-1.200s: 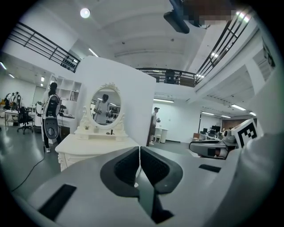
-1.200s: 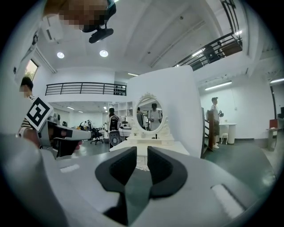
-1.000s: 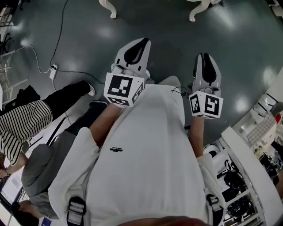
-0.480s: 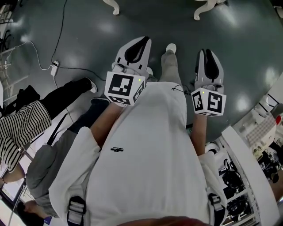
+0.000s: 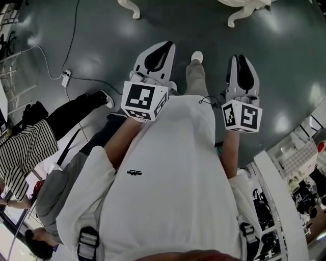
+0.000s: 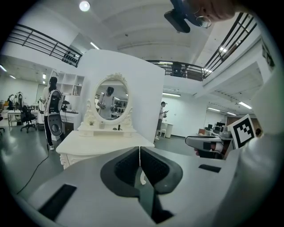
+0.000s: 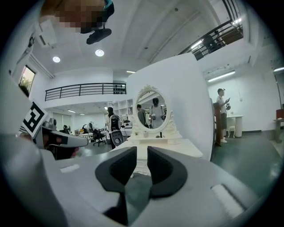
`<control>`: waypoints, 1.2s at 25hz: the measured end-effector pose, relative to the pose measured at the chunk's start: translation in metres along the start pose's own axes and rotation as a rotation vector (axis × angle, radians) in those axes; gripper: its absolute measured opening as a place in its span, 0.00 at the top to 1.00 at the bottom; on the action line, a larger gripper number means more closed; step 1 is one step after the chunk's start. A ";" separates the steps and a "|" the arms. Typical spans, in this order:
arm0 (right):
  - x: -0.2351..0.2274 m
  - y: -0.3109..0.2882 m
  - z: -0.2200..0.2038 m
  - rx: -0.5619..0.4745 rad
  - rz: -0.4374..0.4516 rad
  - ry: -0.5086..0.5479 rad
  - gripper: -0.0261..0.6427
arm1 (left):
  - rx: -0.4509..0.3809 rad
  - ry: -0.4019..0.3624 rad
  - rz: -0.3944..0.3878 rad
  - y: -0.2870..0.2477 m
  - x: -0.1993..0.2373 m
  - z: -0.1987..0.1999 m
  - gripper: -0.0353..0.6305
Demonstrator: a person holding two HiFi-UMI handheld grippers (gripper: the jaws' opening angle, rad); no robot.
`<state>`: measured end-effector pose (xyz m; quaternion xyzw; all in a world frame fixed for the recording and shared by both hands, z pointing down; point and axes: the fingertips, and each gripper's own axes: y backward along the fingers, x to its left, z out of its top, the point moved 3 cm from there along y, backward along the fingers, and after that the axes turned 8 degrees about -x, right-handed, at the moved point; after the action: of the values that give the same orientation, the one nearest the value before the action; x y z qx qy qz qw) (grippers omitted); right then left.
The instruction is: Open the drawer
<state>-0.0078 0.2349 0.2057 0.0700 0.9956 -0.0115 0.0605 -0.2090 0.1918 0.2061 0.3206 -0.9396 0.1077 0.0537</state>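
Note:
A white dressing table with an oval mirror stands some way ahead of both grippers. It also shows in the right gripper view as a white top under the mirror. Its drawer front is mostly hidden behind the jaws. In the head view only its curved legs reach into the top edge. My left gripper is shut, pads together, with nothing held. My right gripper is open by a narrow gap and empty. Both point forward, held in front of my body.
A tall white panel backs the table. A person in a striped top sits at the left. A cable and power strip lie on the dark floor. Shelves with gear stand at the right. My foot is forward between the grippers.
I have stepped forward: my foot has come out between the grippers, the floor and the seated person have slid back, and the table legs show more. Both grippers keep the same pose.

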 end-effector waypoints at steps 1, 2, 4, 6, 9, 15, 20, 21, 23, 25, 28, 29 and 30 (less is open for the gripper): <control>-0.007 -0.007 -0.001 0.003 0.002 -0.003 0.83 | 0.004 0.000 0.002 -0.010 0.000 0.000 0.93; -0.014 -0.015 -0.002 0.007 0.004 -0.004 0.83 | 0.009 0.000 0.002 -0.021 0.001 0.000 0.93; -0.031 -0.033 -0.002 0.018 0.006 -0.004 0.83 | 0.014 -0.003 -0.001 -0.044 0.000 0.004 0.93; -0.045 -0.050 0.000 0.025 0.012 -0.006 0.83 | 0.014 -0.007 0.003 -0.064 0.000 0.012 0.93; -0.062 -0.078 0.007 0.020 0.038 -0.016 0.83 | 0.010 -0.013 0.034 -0.091 0.005 0.025 0.93; -0.097 -0.137 0.010 0.013 0.106 -0.037 0.83 | 0.007 -0.030 0.090 -0.145 0.009 0.041 0.93; -0.123 -0.175 0.007 0.011 0.164 -0.060 0.84 | 0.012 -0.037 0.143 -0.176 0.008 0.045 0.93; -0.128 -0.182 0.006 0.009 0.175 -0.063 0.83 | 0.013 -0.040 0.152 -0.182 0.008 0.046 0.93; -0.136 -0.192 0.007 0.005 0.189 -0.067 0.83 | 0.017 -0.045 0.168 -0.189 0.007 0.047 0.92; -0.142 -0.198 0.010 0.001 0.201 -0.066 0.83 | 0.019 -0.047 0.181 -0.194 0.006 0.048 0.93; -0.148 -0.207 0.014 -0.003 0.209 -0.065 0.83 | 0.020 -0.051 0.188 -0.201 0.005 0.053 0.92; -0.149 -0.209 0.014 -0.001 0.209 -0.068 0.83 | 0.023 -0.053 0.189 -0.204 0.006 0.054 0.93; -0.150 -0.212 0.014 0.002 0.210 -0.072 0.83 | 0.025 -0.053 0.191 -0.207 0.006 0.055 0.92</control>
<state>0.1112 0.0044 0.2135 0.1734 0.9800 -0.0086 0.0969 -0.0889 0.0158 0.1882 0.2331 -0.9654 0.1156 0.0141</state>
